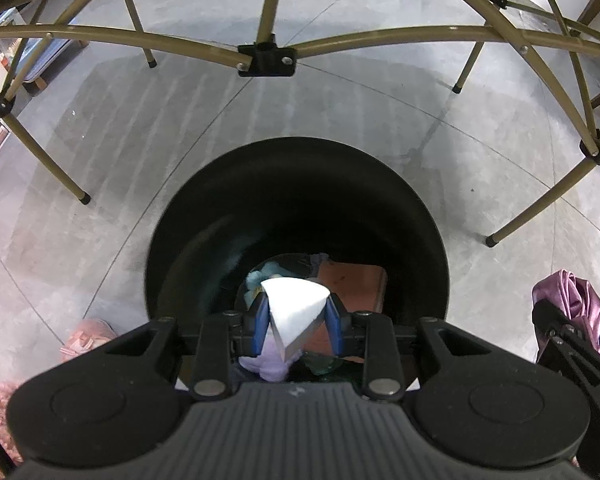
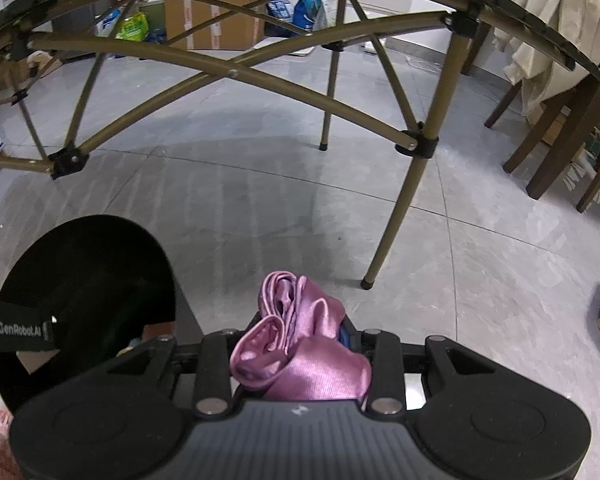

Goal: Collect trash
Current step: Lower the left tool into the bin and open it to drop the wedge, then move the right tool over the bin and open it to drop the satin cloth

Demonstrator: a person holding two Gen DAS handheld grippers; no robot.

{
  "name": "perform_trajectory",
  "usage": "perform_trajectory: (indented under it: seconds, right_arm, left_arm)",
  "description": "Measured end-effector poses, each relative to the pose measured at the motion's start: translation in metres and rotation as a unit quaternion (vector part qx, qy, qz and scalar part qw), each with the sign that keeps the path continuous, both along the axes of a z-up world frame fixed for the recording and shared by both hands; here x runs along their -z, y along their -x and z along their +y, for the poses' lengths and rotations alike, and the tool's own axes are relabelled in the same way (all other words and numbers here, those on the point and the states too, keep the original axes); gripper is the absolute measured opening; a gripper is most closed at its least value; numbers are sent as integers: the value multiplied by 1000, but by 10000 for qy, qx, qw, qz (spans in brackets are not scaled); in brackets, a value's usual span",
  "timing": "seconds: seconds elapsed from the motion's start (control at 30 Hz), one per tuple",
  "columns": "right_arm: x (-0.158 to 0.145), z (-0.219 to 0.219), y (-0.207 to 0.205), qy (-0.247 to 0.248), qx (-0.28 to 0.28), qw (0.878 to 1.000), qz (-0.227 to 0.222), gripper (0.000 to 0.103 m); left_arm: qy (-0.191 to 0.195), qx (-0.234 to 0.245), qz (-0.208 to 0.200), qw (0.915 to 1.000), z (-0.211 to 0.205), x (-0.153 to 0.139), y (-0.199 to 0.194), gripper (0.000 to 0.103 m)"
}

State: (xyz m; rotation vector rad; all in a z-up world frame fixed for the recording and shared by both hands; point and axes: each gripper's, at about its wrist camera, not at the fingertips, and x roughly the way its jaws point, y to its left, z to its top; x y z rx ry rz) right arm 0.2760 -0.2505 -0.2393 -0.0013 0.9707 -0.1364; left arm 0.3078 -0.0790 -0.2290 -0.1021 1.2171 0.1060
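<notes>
1. Left tongs [image 1: 296, 316] grip a white paper wedge [image 1: 294, 312] over the black bin [image 1: 296, 216], which already holds scraps.
2. Right tongs [image 2: 300, 344] clamp pink cloth [image 2: 300, 344], right of the bin; both drops remain.

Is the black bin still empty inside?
No: in the left wrist view, the black bin already holds a brown piece and bluish scraps, seen below the white piece in the left gripper.
</notes>
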Motion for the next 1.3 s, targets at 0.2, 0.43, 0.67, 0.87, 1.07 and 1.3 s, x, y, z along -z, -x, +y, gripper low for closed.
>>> perform_trajectory:
  seconds: [0.2,0.43,0.67,0.87,1.07,1.3]
  right_arm:
    - [4,-4,-3,-43,61,10000,26,34]
    - [3,-1,-3,-47,12,10000,-6,34]
    - [3,-1,-2,-42,8,10000,-12,34]
    - [1,0,-2,-51,-18,10000,-37,34]
    - [1,0,-1,-62,-39,10000,-38,34]
    - [0,4,0,-75,-95,9999,20,34]
  left_arm:
    - [5,-14,60,10000,-1,3,-1,30]
    - [20,-51,59,10000,1,2,-1,30]
    - [12,-52,16,10000,0,-1,0,71]
    - [20,-276,-40,9996,7,-5,0,103]
    - [52,-293,-49,9995,12,-5,-1,103]
    - [-15,-394,-100,9992,27,-7,-2,103]
